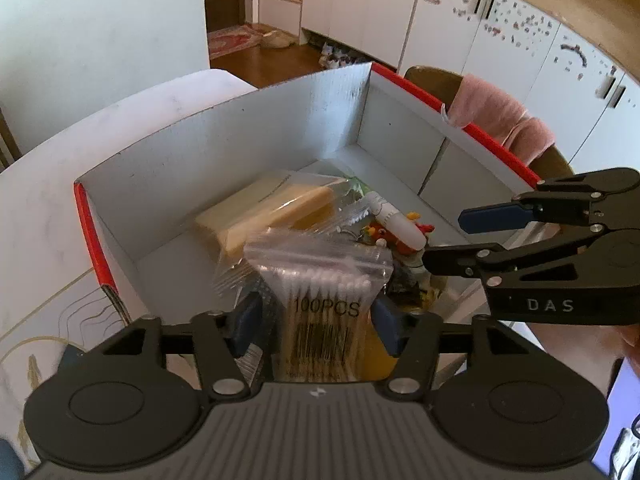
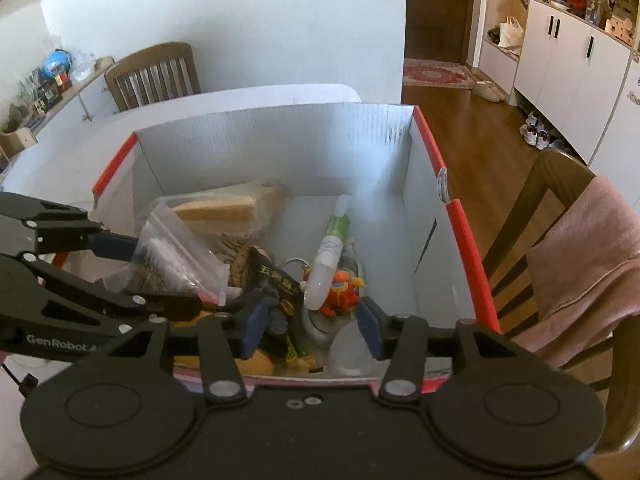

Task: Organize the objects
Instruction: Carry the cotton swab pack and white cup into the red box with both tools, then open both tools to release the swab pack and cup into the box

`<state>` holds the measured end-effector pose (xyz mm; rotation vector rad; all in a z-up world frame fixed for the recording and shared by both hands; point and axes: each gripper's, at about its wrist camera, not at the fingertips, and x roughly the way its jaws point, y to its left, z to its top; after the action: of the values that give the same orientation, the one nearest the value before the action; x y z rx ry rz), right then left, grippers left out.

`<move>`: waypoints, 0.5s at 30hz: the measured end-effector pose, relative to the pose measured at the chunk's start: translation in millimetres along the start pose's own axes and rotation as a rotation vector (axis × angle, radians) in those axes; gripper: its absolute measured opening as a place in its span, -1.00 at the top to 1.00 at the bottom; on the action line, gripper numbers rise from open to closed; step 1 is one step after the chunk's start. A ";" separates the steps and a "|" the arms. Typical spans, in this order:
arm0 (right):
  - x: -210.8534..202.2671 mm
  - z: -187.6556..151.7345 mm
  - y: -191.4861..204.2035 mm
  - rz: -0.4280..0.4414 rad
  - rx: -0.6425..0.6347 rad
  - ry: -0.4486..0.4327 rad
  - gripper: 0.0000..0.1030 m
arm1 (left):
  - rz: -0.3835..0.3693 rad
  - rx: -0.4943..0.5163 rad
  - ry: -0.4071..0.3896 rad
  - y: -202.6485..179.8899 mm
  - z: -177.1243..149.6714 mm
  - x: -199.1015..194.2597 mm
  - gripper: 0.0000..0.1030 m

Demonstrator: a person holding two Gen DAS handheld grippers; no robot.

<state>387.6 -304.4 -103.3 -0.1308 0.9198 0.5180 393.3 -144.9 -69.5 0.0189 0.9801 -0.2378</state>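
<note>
Between the left tool's (image 1: 316, 330) spread blue pads stands a zip bag of cotton swabs (image 1: 320, 280), the pads clear of it, low inside the red-rimmed white box (image 1: 224, 140). Ahead of it lies a tan bagged block (image 1: 264, 208). Right tool (image 2: 312, 328) also gapes, pinching nothing, above a white tube (image 2: 326, 264) and orange toy (image 2: 342, 292). Beyond the box spreads the white counter (image 1: 36, 208).

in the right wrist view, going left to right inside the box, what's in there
bag of cotton swabs → black snack packet → white tube → orange toy → bare box wall
</note>
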 end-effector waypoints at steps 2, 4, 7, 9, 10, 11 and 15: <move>-4.6 0.1 0.1 0.011 0.007 -0.013 -0.11 | -0.004 0.007 -0.005 -1.2 -1.5 -2.1 -0.17; -9.4 -0.6 1.1 0.016 0.014 -0.027 -0.15 | -0.008 0.007 -0.015 -2.2 -2.9 -4.7 -0.21; -15.6 -1.0 1.1 0.026 0.028 -0.043 -0.20 | -0.022 -0.002 -0.035 -2.3 -6.7 -11.1 -0.23; -19.5 -1.8 2.1 0.035 0.032 -0.053 -0.22 | -0.028 -0.010 -0.050 -1.6 -9.1 -16.2 -0.23; -21.0 -2.8 3.1 0.038 0.033 -0.056 -0.22 | -0.029 -0.012 -0.058 -1.2 -10.2 -18.8 -0.23; -22.8 -3.7 3.9 0.040 0.035 -0.060 -0.22 | -0.028 -0.016 -0.070 -0.5 -11.4 -22.5 -0.23; -32.6 -7.7 6.4 0.060 0.054 -0.078 -0.26 | -0.031 -0.050 -0.108 3.3 -16.5 -36.8 -0.23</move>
<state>362.9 -313.4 -81.7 -0.0344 0.8630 0.5499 360.8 -132.7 -48.7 -0.0541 0.8785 -0.2405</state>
